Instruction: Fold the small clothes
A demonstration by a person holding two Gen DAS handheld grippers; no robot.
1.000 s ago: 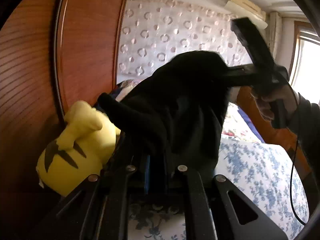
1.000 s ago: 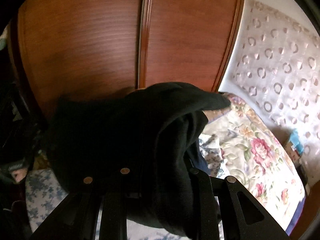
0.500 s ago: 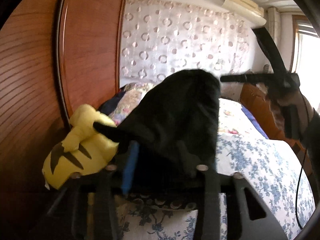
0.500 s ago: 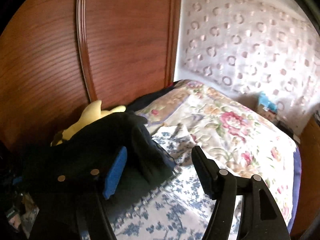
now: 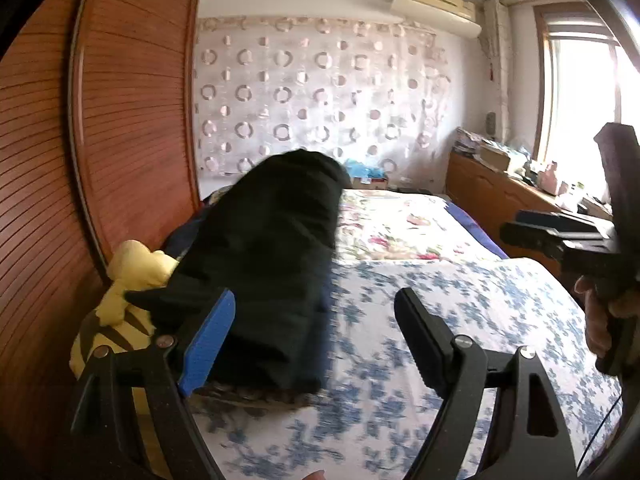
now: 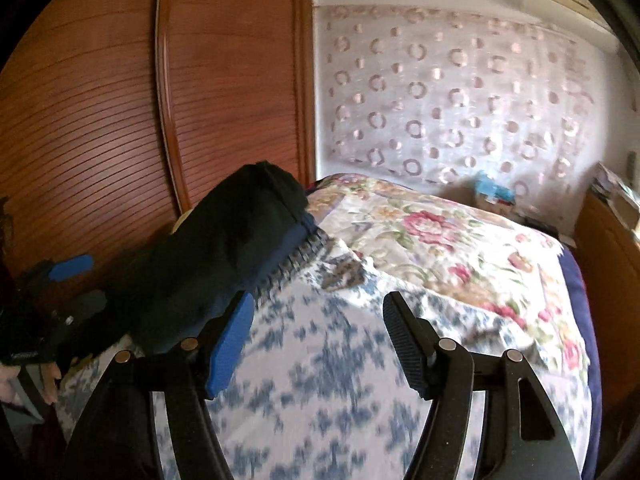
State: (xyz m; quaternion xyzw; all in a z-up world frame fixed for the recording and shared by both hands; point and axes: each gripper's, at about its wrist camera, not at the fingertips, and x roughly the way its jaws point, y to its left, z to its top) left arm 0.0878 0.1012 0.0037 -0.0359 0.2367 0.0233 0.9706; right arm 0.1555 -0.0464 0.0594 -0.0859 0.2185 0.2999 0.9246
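Note:
A folded black garment [image 5: 272,248] [image 6: 224,248] lies on top of a small pile of clothes at the left edge of the bed, over a navy piece [image 6: 294,236]. My left gripper [image 5: 314,300] is just short of it. Its jaws are opening, the pads press on nothing, and the cloth sits beside the blue left pad [image 5: 208,340]. My right gripper [image 6: 318,300] stands open over the blue-flowered sheet, to the right of the pile, with nothing between its fingers. In the left wrist view the right gripper [image 5: 532,226] shows at the far right, held by a hand [image 5: 600,312].
A yellow plush toy [image 5: 128,272] leans against the wooden wardrobe [image 5: 120,140] left of the pile. A rose-patterned quilt [image 6: 440,240] covers the far half of the bed [image 5: 460,320]. A cluttered wooden cabinet [image 5: 500,192] runs along the right side under the window.
Both grippers were shut on the black garment and held it up. They have opened and let go; the garment now rests on the pile. The right gripper has swung away to the right.

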